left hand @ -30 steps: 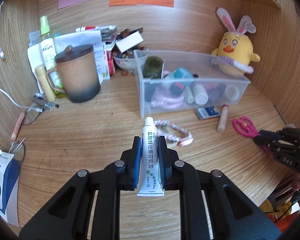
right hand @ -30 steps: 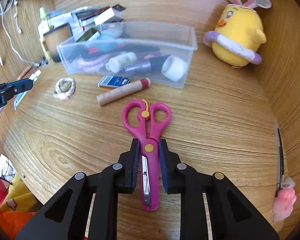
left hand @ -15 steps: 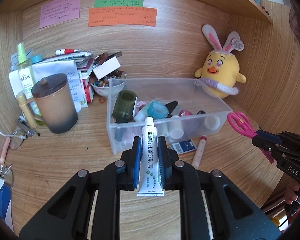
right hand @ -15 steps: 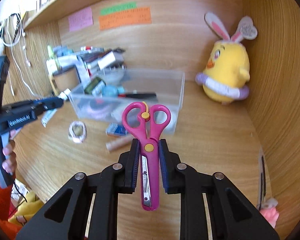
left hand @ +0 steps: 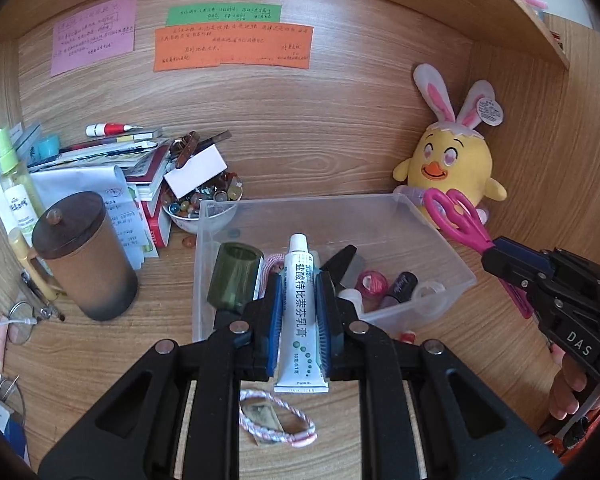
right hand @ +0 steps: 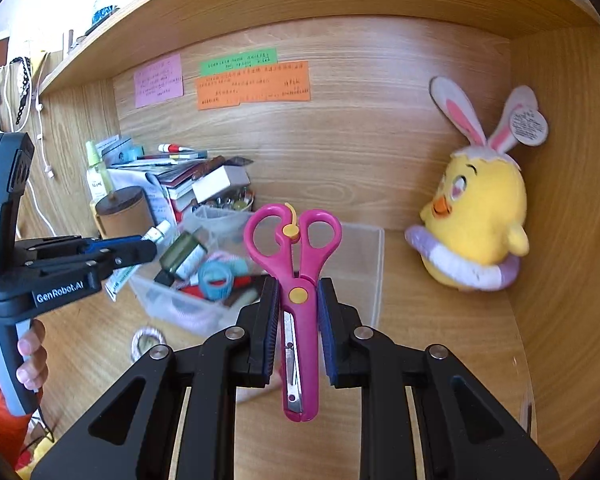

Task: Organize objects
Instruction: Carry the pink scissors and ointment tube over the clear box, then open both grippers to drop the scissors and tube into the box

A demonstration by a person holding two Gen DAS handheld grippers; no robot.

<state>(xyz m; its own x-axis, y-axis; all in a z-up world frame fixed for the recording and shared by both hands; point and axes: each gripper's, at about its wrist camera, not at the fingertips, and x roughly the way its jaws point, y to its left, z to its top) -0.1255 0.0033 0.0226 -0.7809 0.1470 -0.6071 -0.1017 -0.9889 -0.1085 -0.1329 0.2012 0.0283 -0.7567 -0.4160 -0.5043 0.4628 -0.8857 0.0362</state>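
My left gripper (left hand: 299, 304) is shut on a white ointment tube (left hand: 302, 312) with its cap pointing forward, held above the near edge of the clear plastic bin (left hand: 416, 216). The bin holds a dark green jar (left hand: 234, 276), small bottles and other small items. My right gripper (right hand: 298, 312) is shut on pink scissors (right hand: 296, 264), handles forward, raised in front of the bin (right hand: 374, 264). The right gripper with the scissors (left hand: 456, 220) shows at the bin's right side in the left wrist view. The left gripper (right hand: 140, 250) shows at the bin's left end in the right wrist view.
A yellow plush chick (left hand: 454, 164) stands at the back right. A brown lidded mug (left hand: 82, 256), a pile of books and papers (left hand: 112, 160) and a bowl of beads (left hand: 198, 204) stand left of the bin. A braided bracelet (left hand: 278, 420) lies on the desk in front.
Both grippers have risen off the desk and moved toward the bin. The tube is now over the bin's near edge. The scissors are lifted higher beside the bin.
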